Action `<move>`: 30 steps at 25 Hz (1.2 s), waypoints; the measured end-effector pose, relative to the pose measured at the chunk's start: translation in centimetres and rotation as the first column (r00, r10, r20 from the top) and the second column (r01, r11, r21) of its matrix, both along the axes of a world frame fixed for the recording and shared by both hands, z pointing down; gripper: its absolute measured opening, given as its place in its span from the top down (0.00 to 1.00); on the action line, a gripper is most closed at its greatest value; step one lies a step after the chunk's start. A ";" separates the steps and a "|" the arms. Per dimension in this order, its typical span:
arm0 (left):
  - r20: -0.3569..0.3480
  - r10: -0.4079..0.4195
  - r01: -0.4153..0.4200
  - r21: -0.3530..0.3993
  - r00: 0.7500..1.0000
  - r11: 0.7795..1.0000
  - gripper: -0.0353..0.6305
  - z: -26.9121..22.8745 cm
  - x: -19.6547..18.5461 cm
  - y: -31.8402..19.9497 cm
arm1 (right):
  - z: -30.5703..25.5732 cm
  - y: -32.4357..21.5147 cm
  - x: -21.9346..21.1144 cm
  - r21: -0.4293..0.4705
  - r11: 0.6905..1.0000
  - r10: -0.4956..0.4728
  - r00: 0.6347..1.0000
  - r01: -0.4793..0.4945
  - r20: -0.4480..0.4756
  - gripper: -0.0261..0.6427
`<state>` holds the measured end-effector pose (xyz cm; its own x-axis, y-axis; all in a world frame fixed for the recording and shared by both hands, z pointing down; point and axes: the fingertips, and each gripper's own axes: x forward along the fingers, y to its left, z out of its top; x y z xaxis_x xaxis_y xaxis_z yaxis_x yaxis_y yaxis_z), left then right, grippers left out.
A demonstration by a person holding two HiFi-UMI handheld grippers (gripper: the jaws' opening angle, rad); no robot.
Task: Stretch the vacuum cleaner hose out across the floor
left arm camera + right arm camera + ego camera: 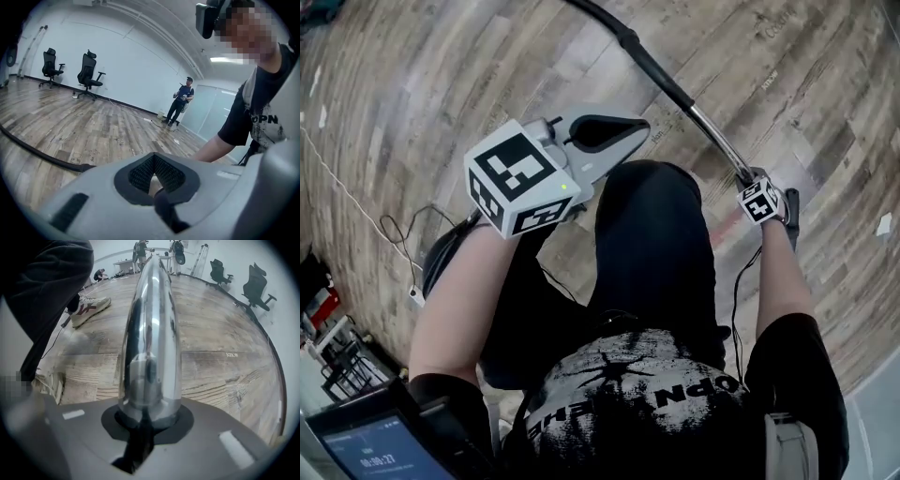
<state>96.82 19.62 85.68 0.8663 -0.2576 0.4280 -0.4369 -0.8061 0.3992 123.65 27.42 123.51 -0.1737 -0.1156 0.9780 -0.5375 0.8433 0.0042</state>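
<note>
The vacuum's chrome wand tube (712, 136) slants over the wood floor to the right of my legs. A black handle piece and black hose (647, 61) carry on from it toward the top of the head view. My right gripper (752, 180) is shut on the tube's lower end. In the right gripper view the shiny tube (150, 333) stands out from between the jaws of the right gripper (147, 416). My left gripper (630, 127) is held high near the camera, shut and empty. The left gripper view shows that gripper (154, 187) with the hose (33, 152) on the floor behind it.
A thin white cable (347, 192) and a power strip (414, 295) lie on the floor at left. Two office chairs (89, 70) stand by the far wall, with a person (180, 101) standing farther off. My shoe (89, 308) is beside the tube. A screen (380, 450) sits at bottom left.
</note>
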 end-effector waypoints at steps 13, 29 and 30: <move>0.057 0.002 -0.003 0.006 0.998 1.000 0.95 0.9 -1.3 2.1 | 2.6 2.6 -1.0 -0.176 0.981 0.089 0.996 -0.087 0.005 0.67; 0.036 0.030 -0.031 0.018 0.999 0.999 0.95 0.1 -0.9 2.2 | 2.0 5.9 2.1 -0.275 0.955 0.063 0.980 -0.115 -0.190 0.65; 0.039 0.029 -0.030 0.018 0.999 0.999 0.95 0.2 -1.0 2.2 | 1.9 5.7 1.6 -0.275 0.955 0.072 0.984 -0.114 -0.161 0.66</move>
<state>95.80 21.84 85.89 0.8565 -0.2404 0.4568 -0.4277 -0.8260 0.3673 125.21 33.17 125.44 -0.0270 0.1603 0.9867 -0.6249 0.7677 -0.1418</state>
